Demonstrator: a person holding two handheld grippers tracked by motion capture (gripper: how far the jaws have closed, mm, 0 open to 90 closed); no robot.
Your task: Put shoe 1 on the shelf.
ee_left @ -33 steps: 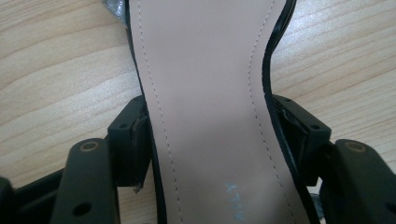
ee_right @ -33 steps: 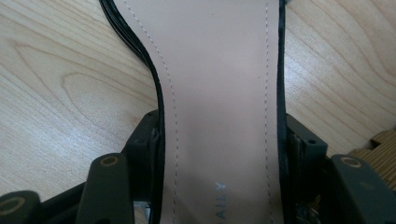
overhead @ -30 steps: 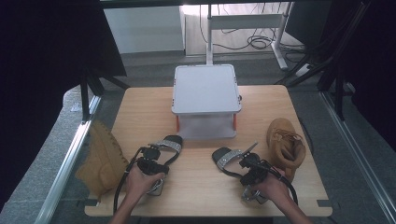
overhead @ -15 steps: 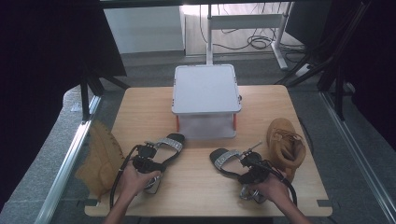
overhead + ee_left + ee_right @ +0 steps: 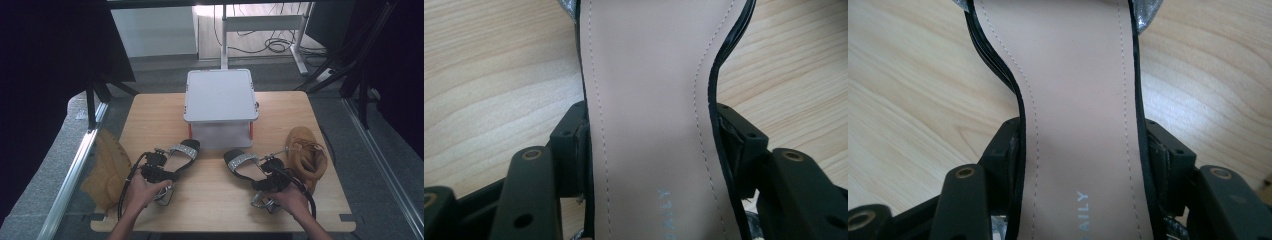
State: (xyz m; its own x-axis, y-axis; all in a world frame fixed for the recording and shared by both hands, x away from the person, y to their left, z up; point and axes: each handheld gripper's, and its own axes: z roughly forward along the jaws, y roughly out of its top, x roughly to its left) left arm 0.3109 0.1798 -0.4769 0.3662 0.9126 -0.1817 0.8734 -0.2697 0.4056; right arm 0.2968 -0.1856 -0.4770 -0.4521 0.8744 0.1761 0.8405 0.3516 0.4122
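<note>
Two black sandals with silver glitter straps and beige insoles lie on the wooden table [image 5: 150, 115]. My left gripper [image 5: 162, 169] is shut on the left sandal [image 5: 182, 151] at its narrow waist. In the left gripper view the pads [image 5: 574, 150] press on both edges of the sandal's insole [image 5: 649, 90]. My right gripper [image 5: 266, 176] is shut on the right sandal [image 5: 242, 161] in the same way. In the right gripper view its pads [image 5: 1010, 150] squeeze the insole [image 5: 1078, 85]. Both toes point away from the person, towards the box.
A white-grey lidded box [image 5: 220, 95] with red latches stands at the table's far middle, just beyond the sandals. A tan suede shoe [image 5: 306, 157] lies at the right, close to the right sandal. Another tan shoe [image 5: 107, 167] hangs off the table's left edge.
</note>
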